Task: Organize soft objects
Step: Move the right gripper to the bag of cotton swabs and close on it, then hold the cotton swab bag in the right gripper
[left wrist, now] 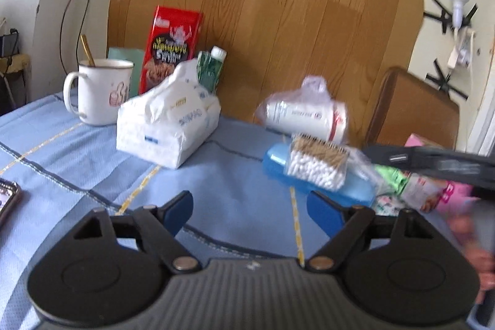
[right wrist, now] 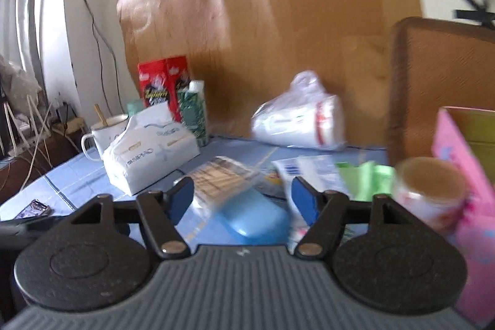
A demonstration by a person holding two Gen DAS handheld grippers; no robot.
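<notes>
Cotton swabs (right wrist: 221,180) on the blue case (right wrist: 255,218) lie between the right gripper's (right wrist: 243,197) open, empty jaws. Left gripper (left wrist: 247,207) is open over bare bench (left wrist: 92,156). Next: close gently.

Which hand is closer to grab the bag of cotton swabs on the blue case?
Probably the right. Its open right gripper has the cotton swab bag just ahead between its fingers; the open left gripper sees that bag farther off, to one side.
</notes>
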